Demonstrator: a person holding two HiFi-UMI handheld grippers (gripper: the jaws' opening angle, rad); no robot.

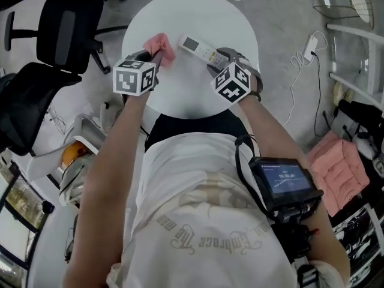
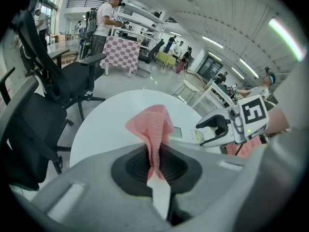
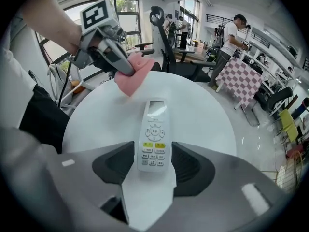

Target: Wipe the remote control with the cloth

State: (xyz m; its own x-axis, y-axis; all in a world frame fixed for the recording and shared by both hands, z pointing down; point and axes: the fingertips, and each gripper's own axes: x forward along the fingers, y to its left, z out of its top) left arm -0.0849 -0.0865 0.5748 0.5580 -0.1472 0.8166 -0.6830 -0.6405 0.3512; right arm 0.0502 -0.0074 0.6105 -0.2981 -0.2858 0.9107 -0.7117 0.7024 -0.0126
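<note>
Left tongs [image 2: 155, 159] clamp the cloth [image 2: 151, 123]; right tongs [image 3: 153, 164] stand apart astride the remote control [image 3: 155, 127].

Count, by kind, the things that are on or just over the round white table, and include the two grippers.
pink cloth: 1
white remote control: 1
grippers: 2 (left gripper, fingers shut on the cloth; right gripper, fingers open around the remote's near end)
Total: 4
</note>
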